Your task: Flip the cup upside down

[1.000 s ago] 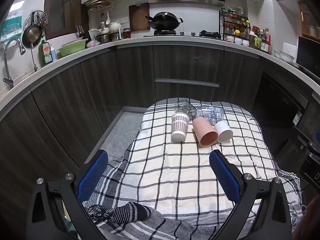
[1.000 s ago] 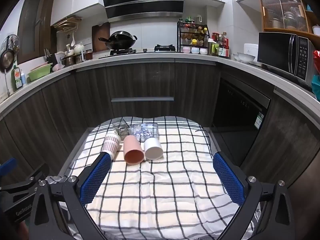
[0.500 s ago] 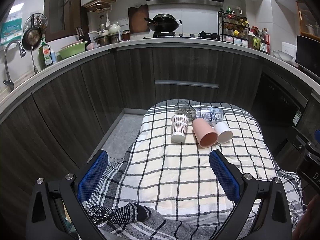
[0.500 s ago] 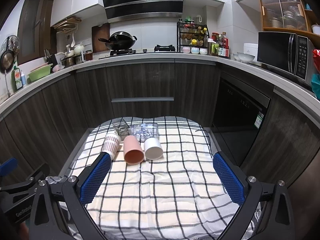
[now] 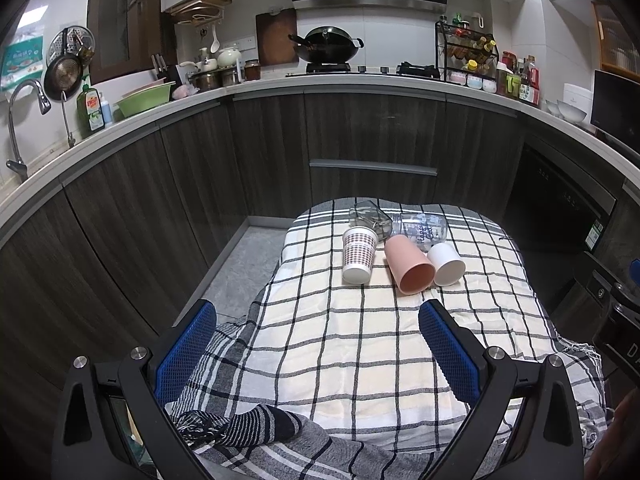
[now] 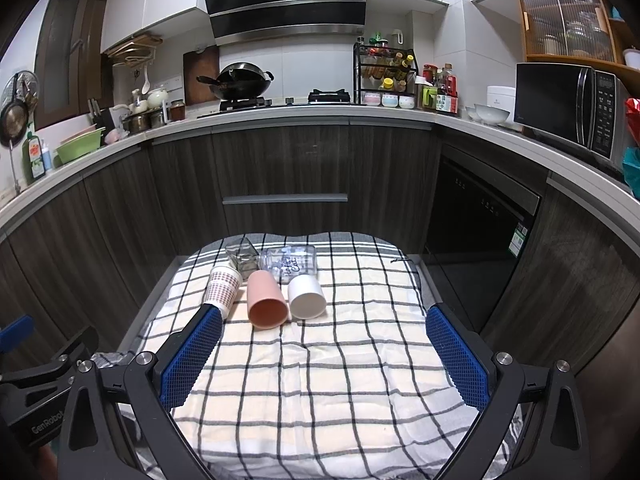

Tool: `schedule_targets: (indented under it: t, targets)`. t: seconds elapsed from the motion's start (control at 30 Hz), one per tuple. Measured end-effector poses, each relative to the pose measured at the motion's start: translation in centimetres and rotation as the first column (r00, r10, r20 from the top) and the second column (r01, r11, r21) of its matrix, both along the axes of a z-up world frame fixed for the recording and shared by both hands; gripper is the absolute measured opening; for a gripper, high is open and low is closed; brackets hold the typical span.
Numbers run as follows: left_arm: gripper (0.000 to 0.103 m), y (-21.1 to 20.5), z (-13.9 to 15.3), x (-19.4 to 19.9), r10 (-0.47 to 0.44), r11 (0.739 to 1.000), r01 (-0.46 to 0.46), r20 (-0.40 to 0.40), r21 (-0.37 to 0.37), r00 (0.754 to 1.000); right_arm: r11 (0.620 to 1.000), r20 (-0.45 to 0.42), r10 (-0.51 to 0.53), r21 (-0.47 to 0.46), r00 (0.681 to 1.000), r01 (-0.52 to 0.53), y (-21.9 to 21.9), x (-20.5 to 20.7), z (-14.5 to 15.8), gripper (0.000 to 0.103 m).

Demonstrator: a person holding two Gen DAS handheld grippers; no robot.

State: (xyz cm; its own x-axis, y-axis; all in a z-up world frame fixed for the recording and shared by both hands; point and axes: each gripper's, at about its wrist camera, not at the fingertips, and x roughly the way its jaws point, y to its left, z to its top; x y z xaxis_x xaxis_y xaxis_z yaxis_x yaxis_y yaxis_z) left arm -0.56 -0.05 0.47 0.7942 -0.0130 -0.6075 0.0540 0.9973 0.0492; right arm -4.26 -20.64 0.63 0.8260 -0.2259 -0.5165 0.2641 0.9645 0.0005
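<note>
Several cups lie on their sides on a checked cloth [image 5: 360,344] over a small table. A patterned paper cup [image 5: 358,255] [image 6: 223,289], a pink cup [image 5: 409,265] [image 6: 265,300] and a white cup [image 5: 446,263] [image 6: 306,296] lie in a row, mouths toward me. Behind them lie a faceted glass [image 5: 366,218] [image 6: 242,258] and a clear printed glass [image 5: 420,229] [image 6: 289,261]. My left gripper [image 5: 318,344] is open and empty, well short of the cups. My right gripper [image 6: 324,354] is open and empty, also short of them.
Dark kitchen cabinets [image 6: 280,168] curve around behind the table, with a drawer handle [image 6: 285,199] facing me. A dishwasher front [image 6: 480,216] stands to the right. A striped dark cloth [image 5: 248,428] is bunched at the table's near left corner. The floor [image 5: 240,268] shows left of the table.
The left wrist view has shifted slightly, so the cups sit a little lower in it. The cups have not moved. Both grippers stay open.
</note>
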Motion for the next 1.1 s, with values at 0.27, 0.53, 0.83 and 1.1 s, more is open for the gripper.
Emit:
schedule_targets:
  t: [0.27, 0.53, 0.83, 1.1]
  targets:
    - [0.103, 0.0, -0.1, 0.0, -0.001, 1.0, 0.001, 0.0, 0.0, 1.0, 1.0, -0.003, -0.001, 0.005, 1.0, 0.001, -0.1, -0.2, 0.0, 0.102]
    - [0.103, -0.2, -0.6, 0.4, 0.006, 1.0, -0.006, -0.007, 0.002, 1.0, 1.0, -0.002, -0.001, 0.005, 1.0, 0.001, -0.2, -0.1, 0.0, 0.102]
    - [0.103, -0.5, -0.9, 1.3, -0.005, 1.0, 0.005, 0.003, 0.008, 1.0, 1.0, -0.022, -0.003, 0.021, 1.0, 0.004, -0.4, 1.1, -0.6, 0.102]
    - [0.103, -1.0, -1.3, 3.8, -0.006, 1.0, 0.006, -0.023, 0.01, 1.0, 0.999, -0.051, 0.002, 0.034, 0.999, 0.0, -0.9, 3.5, -0.9, 0.102]
